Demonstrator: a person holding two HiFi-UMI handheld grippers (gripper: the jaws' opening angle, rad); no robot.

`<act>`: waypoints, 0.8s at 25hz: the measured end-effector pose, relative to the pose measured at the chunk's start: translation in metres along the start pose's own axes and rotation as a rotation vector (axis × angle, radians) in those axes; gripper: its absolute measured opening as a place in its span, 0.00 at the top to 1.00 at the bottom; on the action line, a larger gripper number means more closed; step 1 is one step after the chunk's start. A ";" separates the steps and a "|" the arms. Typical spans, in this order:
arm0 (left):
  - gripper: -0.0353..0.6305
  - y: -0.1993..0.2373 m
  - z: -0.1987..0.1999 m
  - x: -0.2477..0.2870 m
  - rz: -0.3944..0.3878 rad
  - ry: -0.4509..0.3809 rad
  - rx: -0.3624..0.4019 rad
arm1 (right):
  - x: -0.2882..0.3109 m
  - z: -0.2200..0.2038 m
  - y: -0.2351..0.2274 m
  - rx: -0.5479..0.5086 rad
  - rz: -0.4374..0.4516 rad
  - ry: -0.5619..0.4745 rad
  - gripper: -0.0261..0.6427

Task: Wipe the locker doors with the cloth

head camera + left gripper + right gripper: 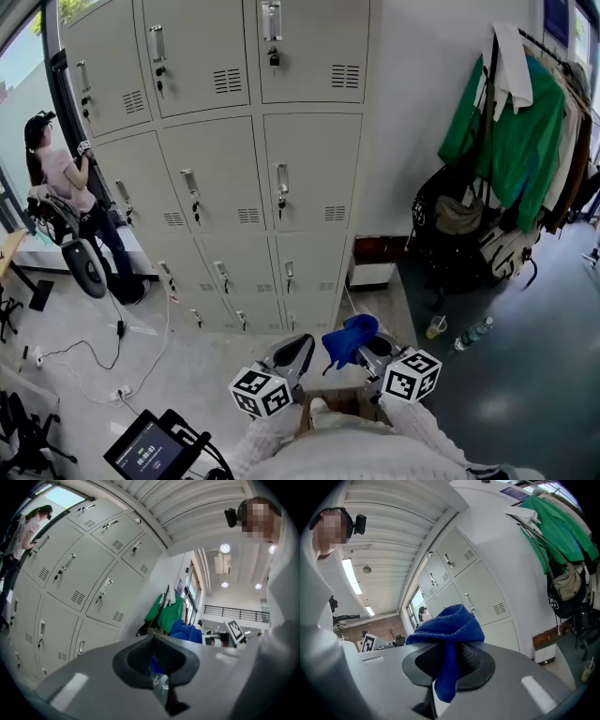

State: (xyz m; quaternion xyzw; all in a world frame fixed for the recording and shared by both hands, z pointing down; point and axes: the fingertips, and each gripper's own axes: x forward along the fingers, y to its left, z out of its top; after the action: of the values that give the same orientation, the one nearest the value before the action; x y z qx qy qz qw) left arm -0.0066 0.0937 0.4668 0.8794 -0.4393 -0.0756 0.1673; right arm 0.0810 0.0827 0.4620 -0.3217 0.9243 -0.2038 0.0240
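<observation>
The grey lockers (225, 159) stand ahead of me in the head view, their doors closed. My right gripper (364, 345) is held low near my body, away from the doors, and is shut on a blue cloth (349, 338). In the right gripper view the cloth (447, 629) bunches above the pads and a strip of it hangs down between them. My left gripper (296, 351) is beside it, shut with nothing in it. In the left gripper view its pads (157, 660) meet, with the cloth (187, 632) off to the right and the lockers (79, 573) to the left.
A person (66, 183) stands at the lockers on the far left. A rack of green garments (511, 131) and bags (469, 239) fills the right. A bottle (472, 333) and a cup (435, 326) stand on the floor. Cables (122, 349) lie at the lower left.
</observation>
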 end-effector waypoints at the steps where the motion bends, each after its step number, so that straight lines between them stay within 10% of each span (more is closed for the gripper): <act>1: 0.94 0.009 0.013 0.016 -0.002 -0.011 0.013 | 0.013 0.014 -0.013 -0.005 0.008 -0.007 0.89; 20: 0.94 0.125 0.108 0.134 0.075 -0.071 0.109 | 0.165 0.105 -0.095 -0.087 0.106 -0.008 0.89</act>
State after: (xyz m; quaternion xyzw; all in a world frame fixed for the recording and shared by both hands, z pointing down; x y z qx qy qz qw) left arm -0.0495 -0.1077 0.4134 0.8669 -0.4810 -0.0763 0.1061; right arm 0.0244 -0.1225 0.4180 -0.2738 0.9480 -0.1604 0.0244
